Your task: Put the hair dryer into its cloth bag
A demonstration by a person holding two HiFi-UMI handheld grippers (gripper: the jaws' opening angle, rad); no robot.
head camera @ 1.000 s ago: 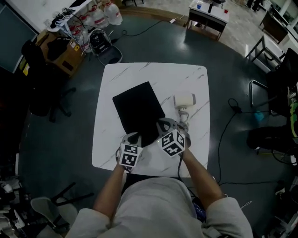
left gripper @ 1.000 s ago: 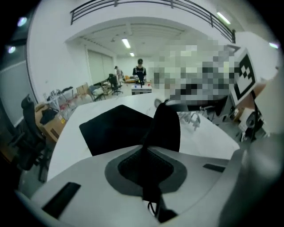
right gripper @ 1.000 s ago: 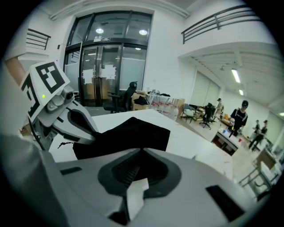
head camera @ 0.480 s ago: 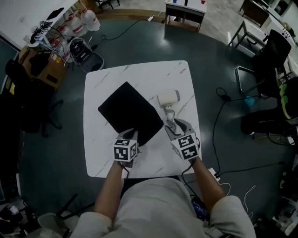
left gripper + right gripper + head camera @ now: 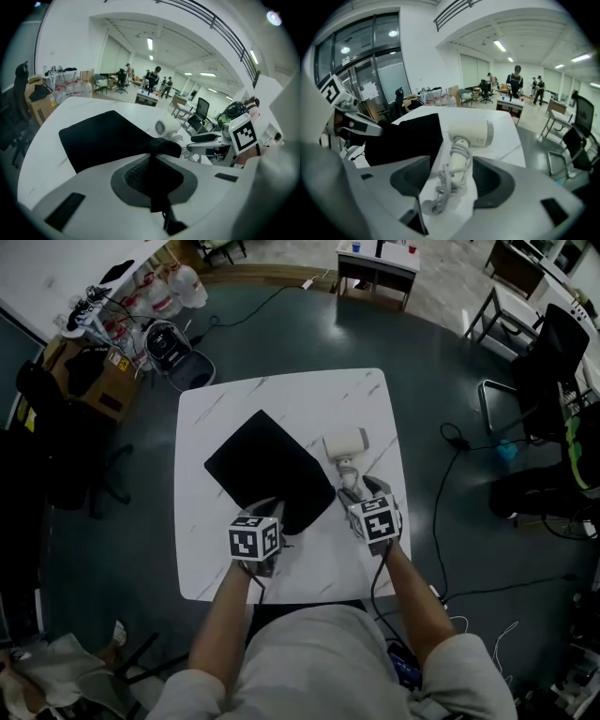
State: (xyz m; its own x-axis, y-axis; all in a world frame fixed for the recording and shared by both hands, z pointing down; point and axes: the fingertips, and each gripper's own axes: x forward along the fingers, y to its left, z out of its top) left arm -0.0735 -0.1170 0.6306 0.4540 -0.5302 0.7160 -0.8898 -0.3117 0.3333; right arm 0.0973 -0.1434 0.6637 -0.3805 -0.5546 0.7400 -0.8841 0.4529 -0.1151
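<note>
Head view: left gripper (image 5: 270,515) pinches the near edge of the cloth bag (image 5: 267,470), prob to hold its mouth up, while right gripper (image 5: 361,491), jaws just opened wide, sits around the handle of the hair dryer (image 5: 345,446) lying right of the bag, not squeezing.

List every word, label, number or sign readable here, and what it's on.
No readable text anywhere.
Marker cubes: black-and-white square patterns, no letters.
Hair dryer: no legible print.
Cardboard box: yellow sticker, too small to read.
</note>
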